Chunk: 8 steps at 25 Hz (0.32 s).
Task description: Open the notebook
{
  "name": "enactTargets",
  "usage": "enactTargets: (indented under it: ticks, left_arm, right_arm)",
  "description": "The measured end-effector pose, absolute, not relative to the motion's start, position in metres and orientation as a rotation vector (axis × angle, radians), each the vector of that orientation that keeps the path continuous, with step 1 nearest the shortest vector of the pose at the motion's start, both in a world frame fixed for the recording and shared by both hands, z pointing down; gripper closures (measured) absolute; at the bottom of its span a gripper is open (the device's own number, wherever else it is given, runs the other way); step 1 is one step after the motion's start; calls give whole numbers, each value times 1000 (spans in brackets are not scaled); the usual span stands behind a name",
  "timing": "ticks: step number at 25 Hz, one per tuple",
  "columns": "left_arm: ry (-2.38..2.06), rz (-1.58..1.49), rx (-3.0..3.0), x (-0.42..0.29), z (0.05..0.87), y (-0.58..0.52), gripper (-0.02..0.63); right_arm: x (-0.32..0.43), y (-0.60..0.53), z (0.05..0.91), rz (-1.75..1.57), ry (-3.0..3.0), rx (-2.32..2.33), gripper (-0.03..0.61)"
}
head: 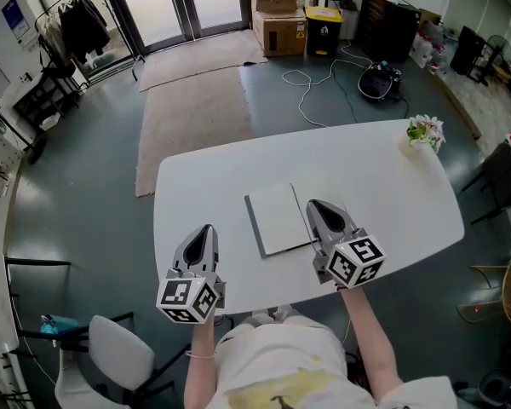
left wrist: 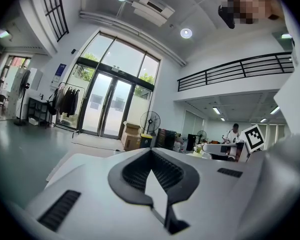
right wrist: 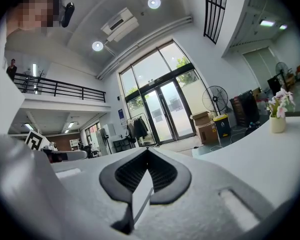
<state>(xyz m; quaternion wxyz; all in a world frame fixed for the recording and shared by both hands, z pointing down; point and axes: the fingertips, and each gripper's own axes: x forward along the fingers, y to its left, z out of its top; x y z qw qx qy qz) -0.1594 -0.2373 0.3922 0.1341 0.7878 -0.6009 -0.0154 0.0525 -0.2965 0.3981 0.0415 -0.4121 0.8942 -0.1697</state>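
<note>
Notebook: the notebook (head: 278, 219) lies flat and closed near the middle of the white table (head: 204, 186). A darker spine runs down its 9 o'clock side, so the loose edge of the cover faces 3 o'clock.

Right claw: the right gripper (head: 313, 204) has its jaws pressed together with nothing between them. It sits just beside the notebook's 3 o'clock edge, tips pointing toward 12 o'clock. I judge it is placed there because that is the side where the cover can be lifted.

Left claw: the left gripper (head: 207, 230) also has its jaws closed and is empty. It is at about 8 o'clock from the notebook, apart from it and near the table's front edge, probably held back so the cover has room to swing toward the spine side.

Contact: neither claw touches the notebook as far as the head view shows. Whether the right tips rest on the tabletop cannot be told.

Bystander: a small vase of flowers (head: 425, 131) stands far off at 2 o'clock, well clear of any swing.

Task state: the cover is down, so the open state the task wants does not show here.

What opening calls for: likely a thin closed tip slid under the loose edge, or jaws parted to pinch the cover alone and not the pages beneath.
</note>
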Motion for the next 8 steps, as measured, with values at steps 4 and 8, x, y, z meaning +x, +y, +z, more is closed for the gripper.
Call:
enactTargets:
  ticks: [4,8]
  left_arm:
    - [-1749,-46,2275,-161,394,-236,615]
    - [-1760,-44,2271,-164,395,-234,615]
  right_arm:
    - [56,-296,399,-502,2731,-1286,572]
    - [59,-296,399,-491,2720,-1308,572]
